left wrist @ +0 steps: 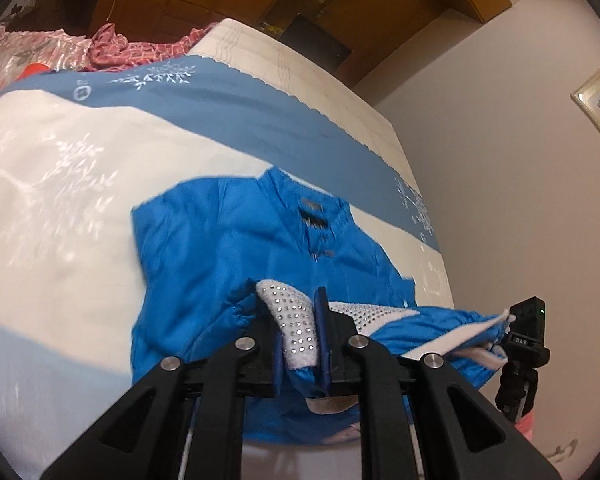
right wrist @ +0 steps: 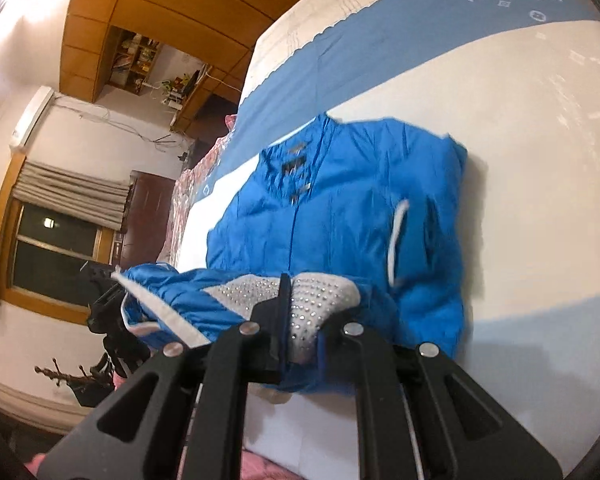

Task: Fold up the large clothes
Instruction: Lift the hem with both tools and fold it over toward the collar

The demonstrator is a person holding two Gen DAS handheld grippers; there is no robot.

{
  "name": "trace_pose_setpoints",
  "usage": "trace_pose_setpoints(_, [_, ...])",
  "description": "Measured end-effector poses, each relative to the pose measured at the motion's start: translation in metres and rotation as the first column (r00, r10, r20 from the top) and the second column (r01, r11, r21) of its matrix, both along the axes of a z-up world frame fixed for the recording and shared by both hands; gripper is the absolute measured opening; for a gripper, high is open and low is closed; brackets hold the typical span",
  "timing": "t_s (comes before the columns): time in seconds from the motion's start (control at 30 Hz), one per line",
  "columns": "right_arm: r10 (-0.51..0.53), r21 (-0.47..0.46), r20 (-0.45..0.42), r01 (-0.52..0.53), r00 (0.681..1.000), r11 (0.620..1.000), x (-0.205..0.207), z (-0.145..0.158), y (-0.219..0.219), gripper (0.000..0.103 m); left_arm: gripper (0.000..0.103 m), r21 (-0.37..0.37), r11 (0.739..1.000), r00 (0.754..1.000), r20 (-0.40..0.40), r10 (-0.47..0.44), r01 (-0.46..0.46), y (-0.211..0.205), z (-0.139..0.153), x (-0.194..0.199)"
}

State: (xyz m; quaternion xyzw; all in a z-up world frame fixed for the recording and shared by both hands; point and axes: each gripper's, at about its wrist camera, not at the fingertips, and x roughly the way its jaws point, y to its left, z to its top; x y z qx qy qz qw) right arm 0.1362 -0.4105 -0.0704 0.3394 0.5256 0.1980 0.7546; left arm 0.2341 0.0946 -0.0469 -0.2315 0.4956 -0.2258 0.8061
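Pinching the studded white hem band (left wrist: 296, 320) between them, left claw (left wrist: 300, 340) and right claw (right wrist: 300, 332) hold the bottom edge raised; the blue jacket (left wrist: 228, 248) lies on the bed (left wrist: 60, 184), collar farthest ahead.

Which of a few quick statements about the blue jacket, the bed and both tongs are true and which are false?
1. Both tongs are shut on the blue jacket. True: the left tongs and the right tongs each pinch a white studded panel.
2. The jacket lies on a bare wooden floor. False: it lies on a white and blue bedspread.
3. The gripped edge is lifted off the bed. True.
4. The jacket is red. False: it is bright blue with white trim.
5. A window shows in the right wrist view. True.
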Motion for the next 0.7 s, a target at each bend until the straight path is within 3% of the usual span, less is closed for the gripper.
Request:
trace_pose_setpoints(0.23, [-0.028,0.032,-0.052,0.029,0.998,0.999,0.069,-0.025,-0.009,0.009,0.014,0.049,0.999,1.000,-0.020,0.023,-0.022,-0.014,-0.026,0.072])
trace_pose_setpoints(0.43, [-0.055,0.010,-0.140,0.058,0.989,0.998,0.121,-0.066,-0.012,0.010,0.016,0.080,0.995,0.992,-0.103,0.067,-0.059,-0.017,-0.071,0.121])
trace_pose_setpoints(0.7, [-0.079,-0.028,-0.229,0.074,0.970,0.997,0.146,-0.114,-0.016,0.010,0.019,0.096,0.993,0.977,-0.196,0.084,-0.066,-0.021,-0.127,0.160])
